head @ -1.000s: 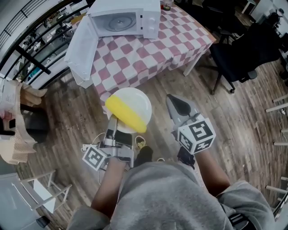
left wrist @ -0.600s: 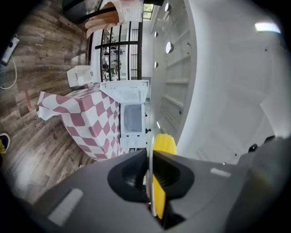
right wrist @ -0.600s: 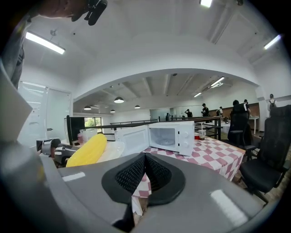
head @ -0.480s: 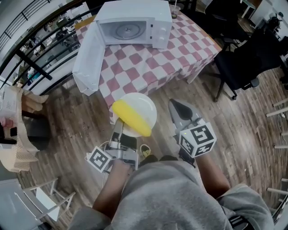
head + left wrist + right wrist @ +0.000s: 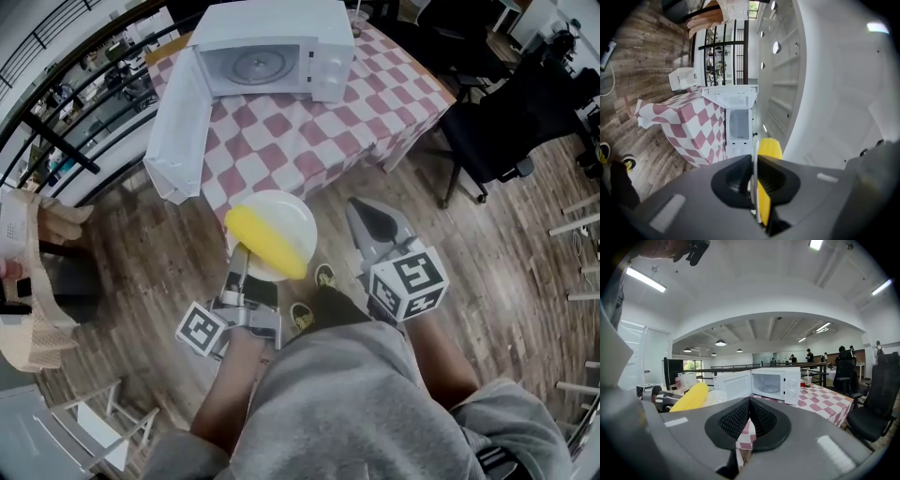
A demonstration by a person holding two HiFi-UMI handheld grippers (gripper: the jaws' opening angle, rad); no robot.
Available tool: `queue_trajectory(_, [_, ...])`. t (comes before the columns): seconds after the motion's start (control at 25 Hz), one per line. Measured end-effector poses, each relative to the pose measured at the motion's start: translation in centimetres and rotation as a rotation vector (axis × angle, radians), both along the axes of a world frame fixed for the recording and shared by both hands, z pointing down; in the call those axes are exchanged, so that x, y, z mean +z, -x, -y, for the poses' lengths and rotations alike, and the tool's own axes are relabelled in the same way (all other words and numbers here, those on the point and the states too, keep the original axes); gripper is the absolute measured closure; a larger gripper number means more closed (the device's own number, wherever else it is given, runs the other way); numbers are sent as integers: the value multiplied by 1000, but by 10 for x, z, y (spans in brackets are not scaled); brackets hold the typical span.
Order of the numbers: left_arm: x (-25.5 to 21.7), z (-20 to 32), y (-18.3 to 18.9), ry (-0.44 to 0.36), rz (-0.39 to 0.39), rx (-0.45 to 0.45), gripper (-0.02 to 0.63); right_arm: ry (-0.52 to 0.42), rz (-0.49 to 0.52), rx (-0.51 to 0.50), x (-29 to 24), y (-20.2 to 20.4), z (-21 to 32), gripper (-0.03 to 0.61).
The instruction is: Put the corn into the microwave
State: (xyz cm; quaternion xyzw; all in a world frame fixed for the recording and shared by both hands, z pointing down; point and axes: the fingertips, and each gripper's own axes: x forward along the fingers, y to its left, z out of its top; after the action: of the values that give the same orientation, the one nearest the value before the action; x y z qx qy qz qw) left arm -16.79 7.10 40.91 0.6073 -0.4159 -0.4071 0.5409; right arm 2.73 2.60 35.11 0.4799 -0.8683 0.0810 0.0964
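A yellow corn cob [image 5: 265,242] lies on a white plate [image 5: 286,214]. My left gripper [image 5: 240,257] is shut on the plate's near rim and holds it level just in front of the table's edge. In the left gripper view the plate's thin rim [image 5: 754,187] sits between the shut jaws, with the corn [image 5: 768,149] beside it. The white microwave [image 5: 277,52] stands on the checkered table [image 5: 309,131], its door [image 5: 173,127] swung wide open to the left. My right gripper [image 5: 366,217] is shut and holds nothing, to the right of the plate.
A black office chair [image 5: 502,122] stands at the right of the table. At the left a chair carries beige cloth [image 5: 33,281], and a white chair [image 5: 98,412] is at the lower left. My shoes [image 5: 323,277] are on the wooden floor below the plate.
Both grippers have moved a little toward the table, the plate with the corn still in the left one. The microwave door stays open.
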Motion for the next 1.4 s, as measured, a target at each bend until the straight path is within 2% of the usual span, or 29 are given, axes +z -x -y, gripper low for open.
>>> queue_trajectory(0.4, [3,44,3,3,5,-9,584,-7,11,-17,4,6,52,581])
queue_trajectory(1.04, [7,202,-6,13,11,27,584,26,18,-45,12,19,210,581])
queue_trajectory(1.4, [8,270,-4,30,22,-15,583,48,33,-108,17,32,276,581])
